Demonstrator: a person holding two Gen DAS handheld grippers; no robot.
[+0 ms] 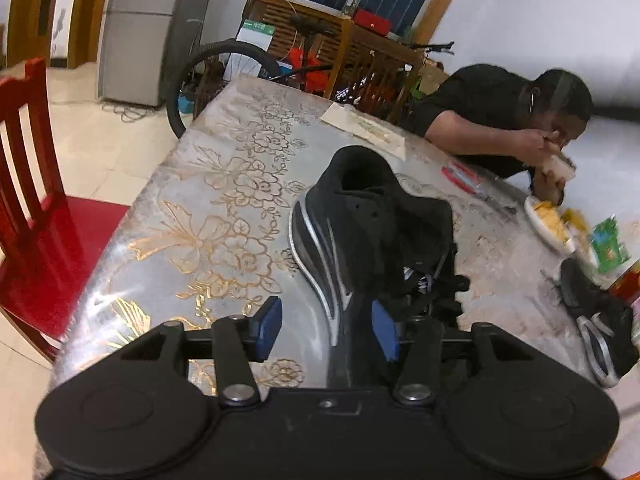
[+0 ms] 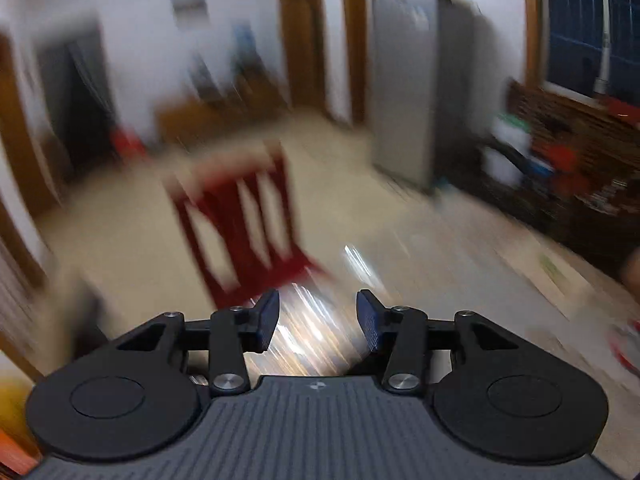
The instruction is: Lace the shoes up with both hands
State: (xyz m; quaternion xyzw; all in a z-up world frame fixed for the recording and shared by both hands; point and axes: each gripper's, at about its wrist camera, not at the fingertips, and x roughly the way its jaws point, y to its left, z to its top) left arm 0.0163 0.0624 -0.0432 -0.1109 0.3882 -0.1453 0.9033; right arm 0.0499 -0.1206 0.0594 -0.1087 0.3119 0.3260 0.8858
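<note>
A: Where is the shoe?

B: The black low-top sneaker with silver-white side stripes (image 1: 352,240) lies on the table (image 1: 192,216), which is covered in a glossy grey cloth with gold flower outlines. Its heel opening points away from the left wrist camera and its toe end runs down under the camera body. Dark laces (image 1: 424,284) are bunched at its throat, on the right side.

A: And the left hand-held gripper?

B: The left hand-held gripper (image 1: 327,326) has its blue-padded fingers apart. The sneaker's front part lies between them; the right pad sits against or just in front of the shoe's dark upper, and I cannot tell which. The left pad is over bare cloth, clear of the shoe. Nothing is pinched.

A: The right one?

B: The right hand-held gripper (image 2: 317,320) stands with its fingers apart as well, with only a streaked, shiny bit of table between them. That view is heavily blurred. Beyond it are a red wooden slat-back chair (image 2: 248,224) and a tall grey refrigerator (image 2: 416,92).

A: Anything else on the table?

B: A second black sneaker (image 1: 600,320) lies near the right edge. A person in a black top (image 1: 488,108) leans over the far side, beside a white plate of yellow food (image 1: 548,220).
</note>
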